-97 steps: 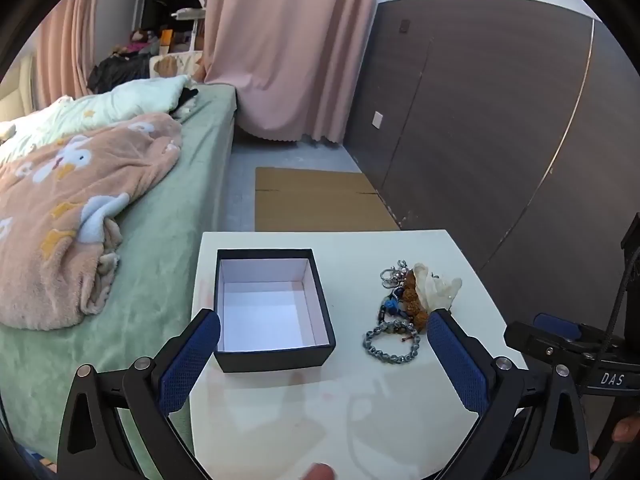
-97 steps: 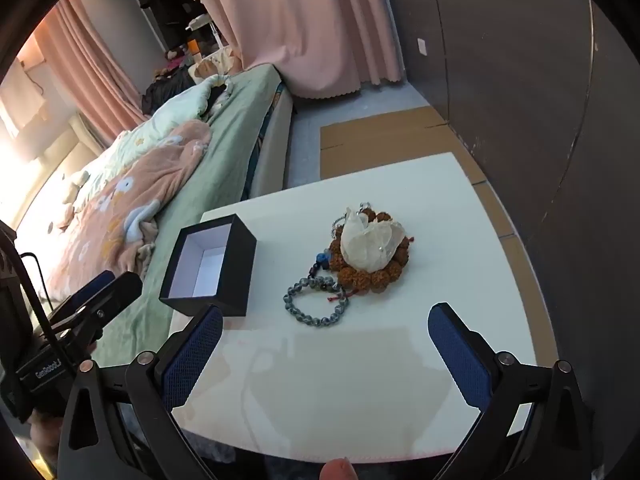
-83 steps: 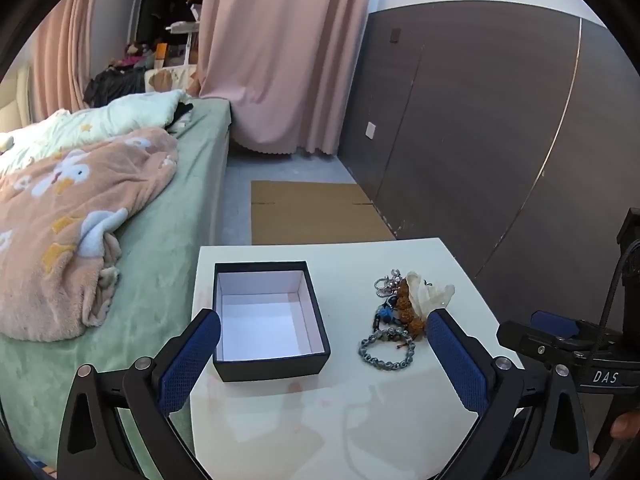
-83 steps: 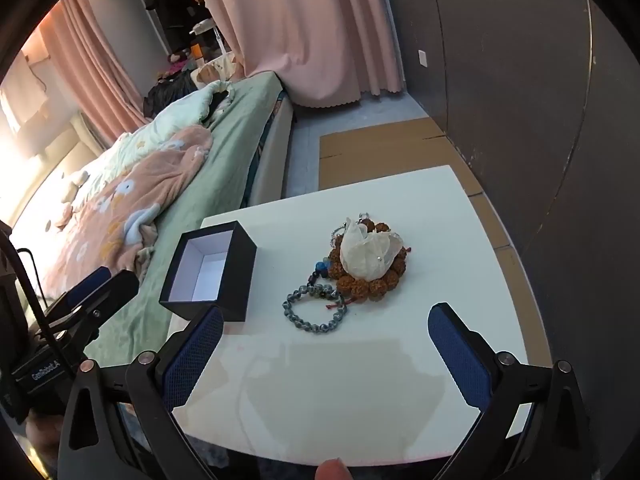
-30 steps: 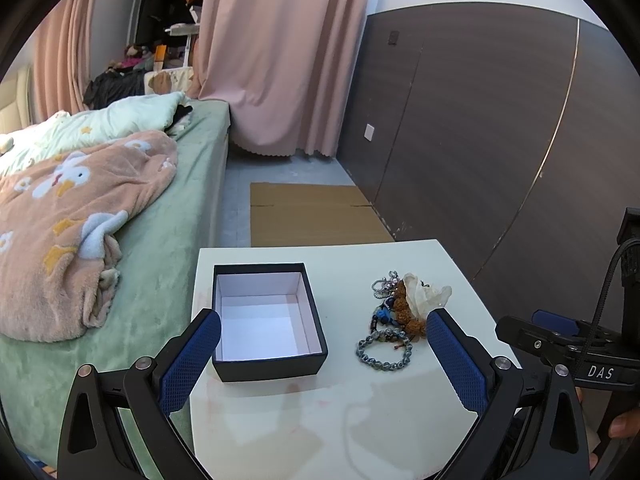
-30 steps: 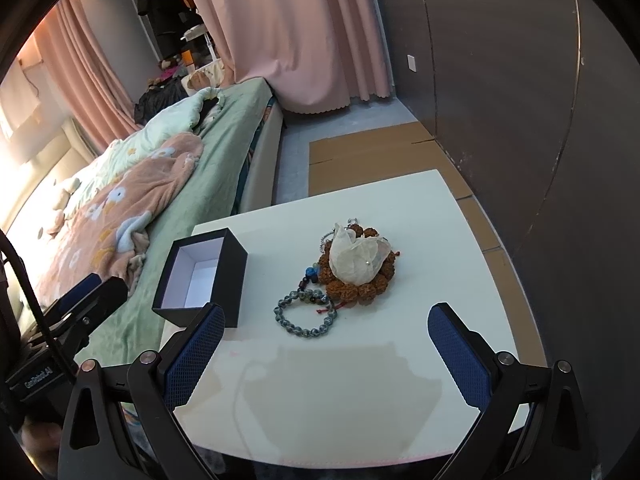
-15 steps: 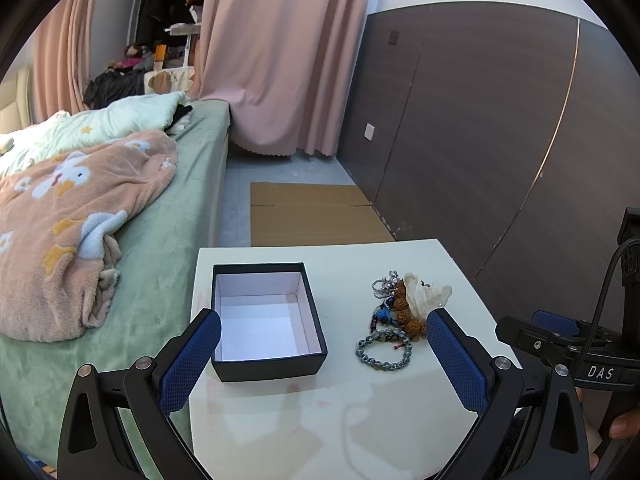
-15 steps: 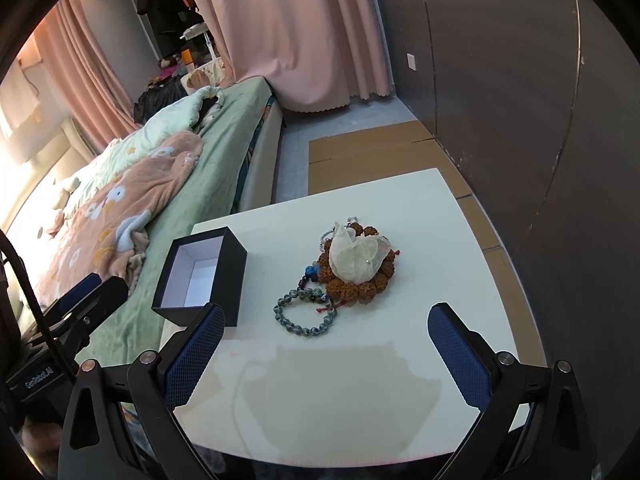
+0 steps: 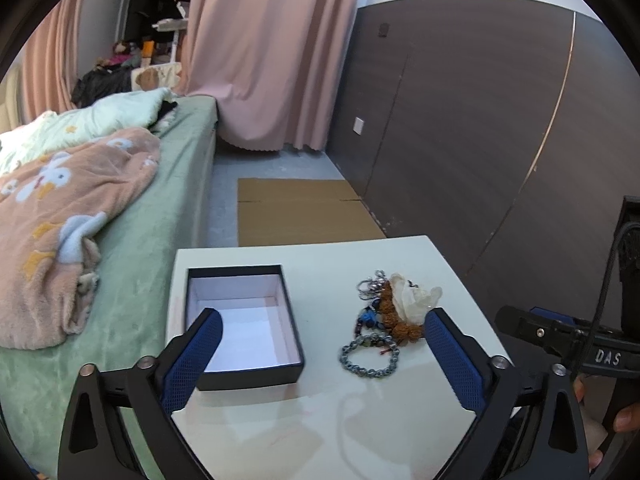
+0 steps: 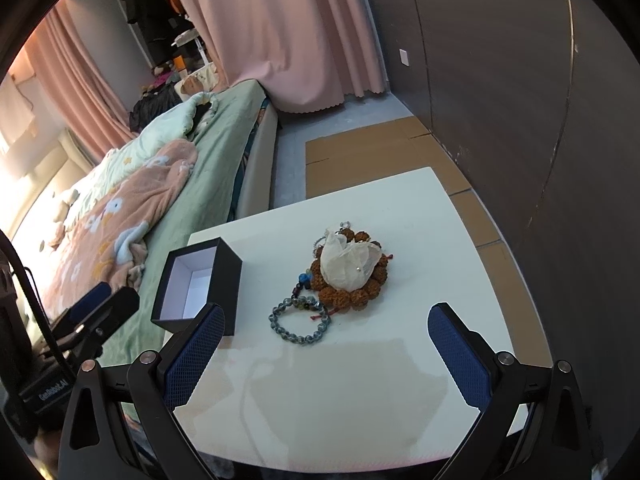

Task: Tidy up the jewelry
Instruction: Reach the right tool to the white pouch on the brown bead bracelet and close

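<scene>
White table stands beside bed, touching or nearly so. Bed has green sheet; peach blanket with cartoon print lies rumpled on it, pale quilt beyond. Pink curtain hangs to grey floor at far end. Flattened cardboard lies on floor past table. Dark brown panelled wall on right, white socket low on it. Clutter and hanging clothes in far corner. Bright daylight from left in right wrist view.
</scene>
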Motion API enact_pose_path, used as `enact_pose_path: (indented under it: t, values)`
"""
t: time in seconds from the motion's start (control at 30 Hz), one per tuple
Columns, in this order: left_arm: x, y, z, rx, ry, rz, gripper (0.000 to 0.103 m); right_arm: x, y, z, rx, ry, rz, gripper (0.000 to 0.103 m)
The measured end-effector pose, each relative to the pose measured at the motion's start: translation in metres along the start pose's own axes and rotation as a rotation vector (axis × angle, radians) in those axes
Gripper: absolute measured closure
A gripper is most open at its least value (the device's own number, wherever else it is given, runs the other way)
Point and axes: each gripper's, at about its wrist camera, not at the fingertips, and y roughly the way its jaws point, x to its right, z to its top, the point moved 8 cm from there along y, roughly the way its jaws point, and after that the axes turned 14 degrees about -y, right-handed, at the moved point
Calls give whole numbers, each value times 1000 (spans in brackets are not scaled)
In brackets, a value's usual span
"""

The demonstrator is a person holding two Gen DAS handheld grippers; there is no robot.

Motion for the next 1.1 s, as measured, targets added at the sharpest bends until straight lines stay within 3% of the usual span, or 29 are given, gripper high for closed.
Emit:
enact_pose_path:
  t: [0.27,0.47,0.7,0.9,1.1]
  values:
    - [12,28,-8,-56,18,-33,35,33,14,-4,-68,120,-24,0]
    - [24,54,-20,-118,29,-61,47,52,23,-5,-90,195,-3,6]
    - [35,78,-26,-172,14,-92,50,68,37,-6,-111,260,18,17]
    - [38,91,-22,-160,9,-93,56,71,63,-3,-127,295,77,30]
    - [34,106,-15,-160,-12,-97,56,64,95,8,-138,300,123,31]
